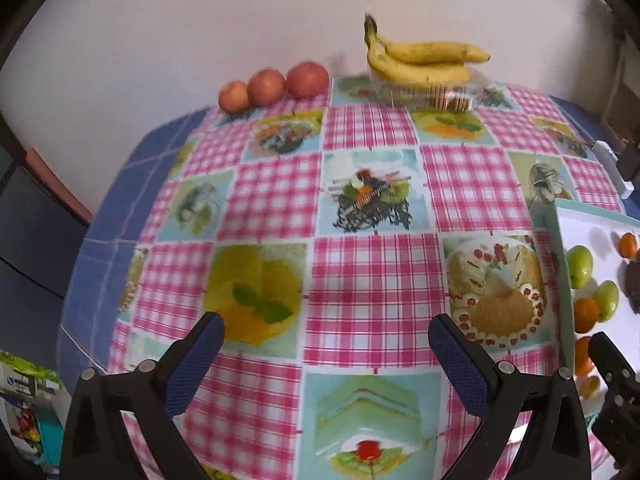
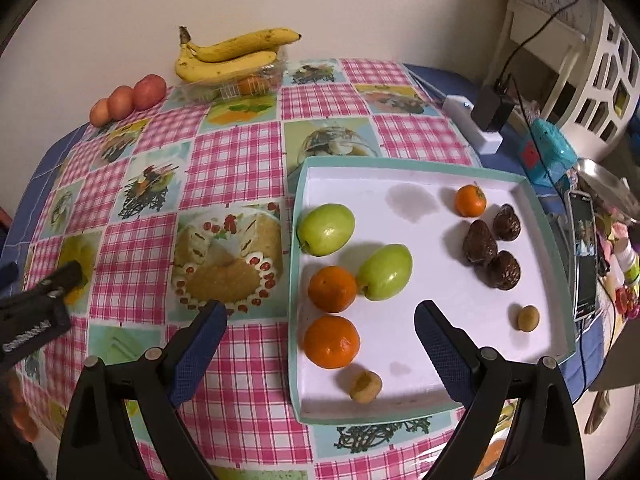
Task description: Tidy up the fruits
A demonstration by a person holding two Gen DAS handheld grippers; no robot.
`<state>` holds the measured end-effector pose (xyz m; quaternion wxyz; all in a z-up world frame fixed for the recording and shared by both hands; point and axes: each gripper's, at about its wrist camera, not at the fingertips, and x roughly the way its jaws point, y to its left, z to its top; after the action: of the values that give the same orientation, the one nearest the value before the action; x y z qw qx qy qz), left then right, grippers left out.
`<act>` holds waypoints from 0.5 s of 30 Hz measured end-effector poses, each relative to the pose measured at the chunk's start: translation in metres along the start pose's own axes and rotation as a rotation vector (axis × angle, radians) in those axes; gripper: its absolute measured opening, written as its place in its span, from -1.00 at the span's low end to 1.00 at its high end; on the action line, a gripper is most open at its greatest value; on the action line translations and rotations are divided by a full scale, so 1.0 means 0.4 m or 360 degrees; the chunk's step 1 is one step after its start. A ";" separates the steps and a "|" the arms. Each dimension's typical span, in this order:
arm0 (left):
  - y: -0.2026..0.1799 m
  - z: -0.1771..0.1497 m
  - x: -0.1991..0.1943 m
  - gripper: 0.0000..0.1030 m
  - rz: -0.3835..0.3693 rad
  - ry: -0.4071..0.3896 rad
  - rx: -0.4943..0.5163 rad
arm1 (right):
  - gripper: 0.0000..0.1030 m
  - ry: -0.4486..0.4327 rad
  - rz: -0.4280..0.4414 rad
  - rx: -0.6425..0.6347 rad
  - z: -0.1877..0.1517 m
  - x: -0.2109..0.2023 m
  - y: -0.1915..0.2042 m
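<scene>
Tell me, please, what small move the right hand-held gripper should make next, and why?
Probably ease the right hand-held gripper down onto the nearest orange in the tray. Its jaws are open and empty, and that orange lies almost directly between them, apart from the other fruit.

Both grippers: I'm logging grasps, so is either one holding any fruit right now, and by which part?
Nothing is held. The left gripper and right gripper are both open, with nothing between their fingers.
</scene>
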<state>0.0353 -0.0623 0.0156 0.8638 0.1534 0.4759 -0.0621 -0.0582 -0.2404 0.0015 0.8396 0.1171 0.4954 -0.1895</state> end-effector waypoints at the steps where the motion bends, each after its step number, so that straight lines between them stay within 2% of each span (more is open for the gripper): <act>1: 0.004 -0.004 -0.017 1.00 0.0007 -0.0031 0.0007 | 0.85 -0.0009 0.0000 -0.0005 -0.002 -0.005 0.000; 5: 0.024 -0.034 -0.045 1.00 -0.0012 -0.0055 0.0001 | 0.85 -0.0074 -0.0011 -0.0043 -0.015 -0.032 0.002; 11: 0.042 -0.094 -0.033 1.00 -0.0105 0.0048 -0.0020 | 0.85 -0.0070 0.0008 -0.0051 -0.034 -0.043 -0.001; 15: 0.053 -0.117 -0.040 1.00 -0.0156 0.0064 -0.0051 | 0.85 -0.0072 0.0014 -0.0068 -0.047 -0.049 0.003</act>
<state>-0.0056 -0.0277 0.0102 0.8522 0.1173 0.5012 -0.0937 -0.0810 -0.2281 0.0097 0.8537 0.0969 0.4797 -0.1779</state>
